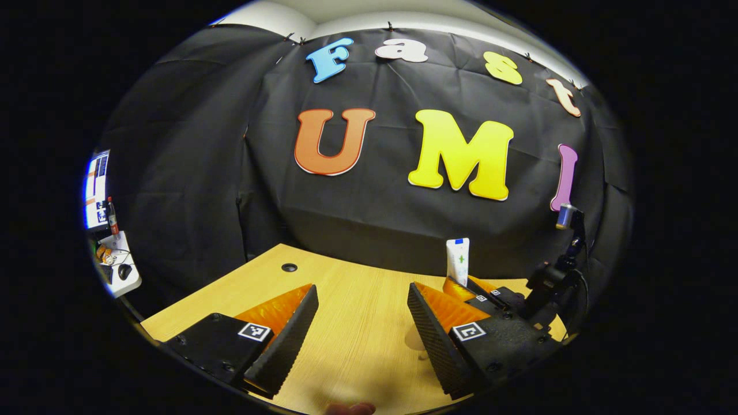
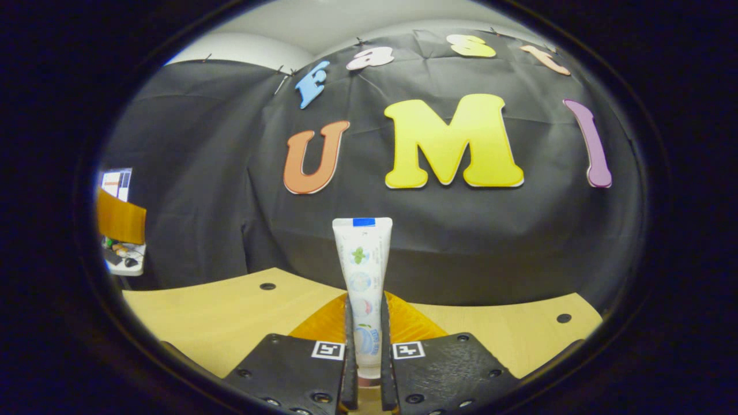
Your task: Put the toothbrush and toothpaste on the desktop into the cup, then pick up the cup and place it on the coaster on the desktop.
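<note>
A pale wooden tabletop (image 2: 219, 317) fills the lower frame before a black cloth wall (image 2: 190, 173). The right gripper (image 2: 365, 346) fingers clamp an upright white plastic toothpaste tube (image 2: 363, 271), centre frame. The left gripper (image 1: 360, 323) fingers are spread apart, holding nothing.

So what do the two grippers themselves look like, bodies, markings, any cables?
Each gripper has two black, bolted finger carriers, each bearing a small square black-and-white marker tag. The left gripper has wedge-shaped fingers with ribbed inner faces. The right gripper, seen from the left gripper view, carries a black mast with a small bluish cylinder on top and dark cables. Finger colours I will leave out.
</note>
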Motion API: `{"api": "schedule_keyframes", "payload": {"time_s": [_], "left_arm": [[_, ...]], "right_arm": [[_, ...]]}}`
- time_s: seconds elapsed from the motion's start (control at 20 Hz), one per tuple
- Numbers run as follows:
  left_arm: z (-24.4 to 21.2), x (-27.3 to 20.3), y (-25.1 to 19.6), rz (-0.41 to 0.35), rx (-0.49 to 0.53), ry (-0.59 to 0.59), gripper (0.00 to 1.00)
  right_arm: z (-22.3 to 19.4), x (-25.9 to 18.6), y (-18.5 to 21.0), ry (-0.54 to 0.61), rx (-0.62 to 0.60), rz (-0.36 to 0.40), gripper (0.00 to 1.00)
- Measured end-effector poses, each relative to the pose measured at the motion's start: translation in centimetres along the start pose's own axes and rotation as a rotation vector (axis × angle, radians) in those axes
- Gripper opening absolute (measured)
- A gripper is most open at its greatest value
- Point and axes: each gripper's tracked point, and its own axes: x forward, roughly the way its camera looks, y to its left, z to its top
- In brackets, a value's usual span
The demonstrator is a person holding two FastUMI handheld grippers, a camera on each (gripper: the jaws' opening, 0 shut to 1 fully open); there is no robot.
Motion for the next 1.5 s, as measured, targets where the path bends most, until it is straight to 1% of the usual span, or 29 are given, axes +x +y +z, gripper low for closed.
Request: {"api": "schedule_keyframes", "payload": {"time_s": [0.2, 0.3, 0.45, 0.6, 0.65, 0.7, 0.8, 0.9, 0.95, 1.0, 1.05, 1.15, 1.2, 1.25, 1.3, 1.35, 1.5], "left_arm": [[-1.7, 1.1, 0.5, 0.023, -0.013, 0.046, 0.98], [-2.1, 1.6, 0.7, 0.029, -0.021, 0.059, 0.98], [-2.4, 2.3, 0.6, 0.026, -0.012, 0.069, 0.99], [-2.7, 3.0, 0.7, 0.023, -0.002, 0.075, 0.98], [-2.8, 3.1, 0.5, 0.020, -0.004, 0.077, 0.98], [-2.9, 3.2, 0.5, 0.020, -0.005, 0.080, 0.98], [-3.2, 3.4, 0.3, 0.018, -0.009, 0.088, 0.98], [-3.5, 3.6, 0.2, 0.018, -0.011, 0.096, 0.99], [-3.6, 3.6, 0.0, 0.015, -0.010, 0.102, 0.99], [-3.7, 3.6, -0.3, 0.009, -0.007, 0.105, 0.98], [-3.5, 3.5, -0.4, 0.004, -0.001, 0.102, 0.99], [-3.1, 3.5, -1.2, -0.012, 0.004, 0.094, 0.98], [-3.0, 3.5, -1.7, -0.021, 0.004, 0.092, 0.98], [-3.0, 3.5, -2.3, -0.032, 0.001, 0.094, 0.98], [-3.0, 3.5, -2.9, -0.044, -0.003, 0.100, 0.98], [-3.1, 3.4, -3.6, -0.061, -0.011, 0.107, 0.98], [-2.8, 3.1, -5.8, -0.116, -0.017, 0.128, 0.98]], "right_arm": [[-1.2, 1.8, 0.2, -0.003, 0.013, 0.023, 0.15], [-1.5, 1.9, 0.1, -0.007, 0.016, 0.021, 0.17], [-2.1, 2.4, -0.1, 0.000, 0.019, 0.017, 0.17], [-2.8, 2.5, -0.7, 0.023, 0.027, 0.013, 0.19], [-2.9, 2.4, -0.6, 0.030, 0.034, 0.019, 0.23], [-3.0, 2.5, -0.6, 0.030, 0.034, 0.022, 0.23], [-3.0, 1.8, -1.0, 0.023, 0.018, 0.024, 0.30], [-2.9, 0.7, -0.7, 0.008, 0.011, 0.027, 0.50], [-2.7, 0.4, -0.6, 0.013, 0.004, 0.027, 0.63], [-2.6, 0.1, -0.6, 0.016, -0.007, 0.030, 0.68], [-2.0, -0.4, -0.4, 0.011, -0.008, 0.037, 0.76], [-0.3, -1.7, -0.5, -0.008, 0.002, 0.035, 0.83], [0.5, -2.4, -0.8, -0.013, 0.006, 0.026, 0.85], [1.4, -3.1, -1.4, -0.016, 0.004, 0.007, 0.89], [2.2, -3.9, -1.9, -0.017, 0.002, -0.011, 0.91], [2.9, -4.8, -2.5, -0.016, -0.002, -0.032, 0.96], [5.2, -7.9, -4.8, 0.001, 0.007, -0.091, 0.95]]}}
